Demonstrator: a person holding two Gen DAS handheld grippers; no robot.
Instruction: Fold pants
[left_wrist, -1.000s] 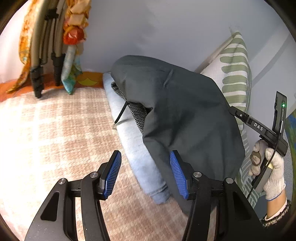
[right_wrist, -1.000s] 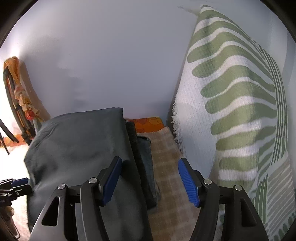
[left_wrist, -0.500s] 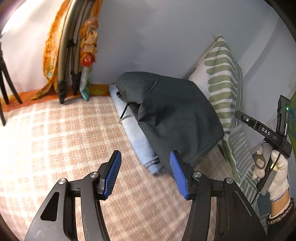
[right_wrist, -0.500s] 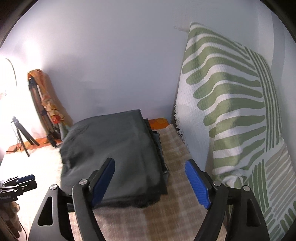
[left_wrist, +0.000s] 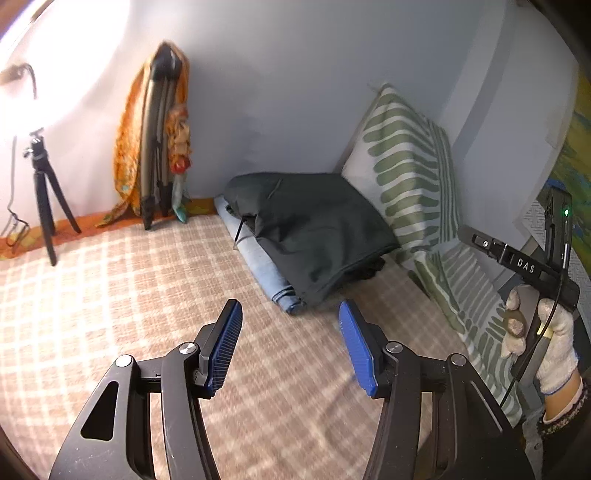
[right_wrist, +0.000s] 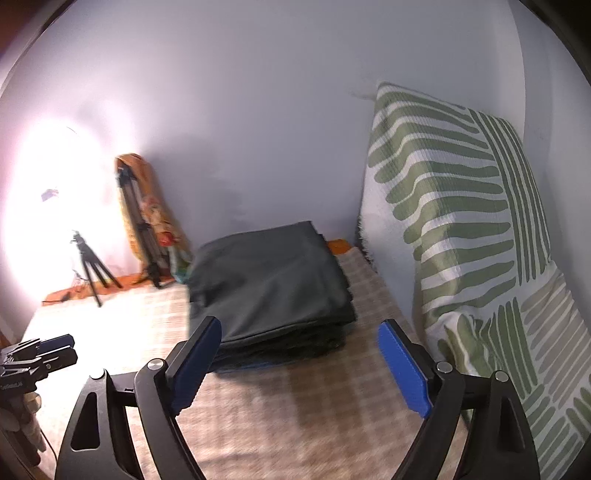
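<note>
The dark pants (left_wrist: 314, 236) lie folded on top of a stack of folded clothes, over a light blue folded garment (left_wrist: 258, 254), on the checked bedspread (left_wrist: 110, 295) in the corner, just beside the green-striped pillow (left_wrist: 410, 173) that leans on the wall. The left tongs (left_wrist: 290, 345) hang over bare bedspread short of the stack, their jaws opening at about middling width with nothing between the blue pads. The right tongs (right_wrist: 299, 365) are opening too, spread wide, and they also hold nothing; the stack shows beyond them, not within them. The gloved right hand (left_wrist: 546, 343) grips its handle near the lower pillow. The folding looks finished or close to it, and the step in hand reads as letting go and drawing clear. To do that well, both tongs should come straight away from the pile without brushing its near edge, since the top layer sits loosely and bulges at the left, where a corner droops over the blue garment. If tidying is wanted, a light press on that bulge with closed pads would flatten it better than another pinch, which could drag the layers askew. The tripod (left_wrist: 44, 199) and the orange cloth on the folded stand (left_wrist: 155, 140) are well apart and pose no obstacle.
</note>
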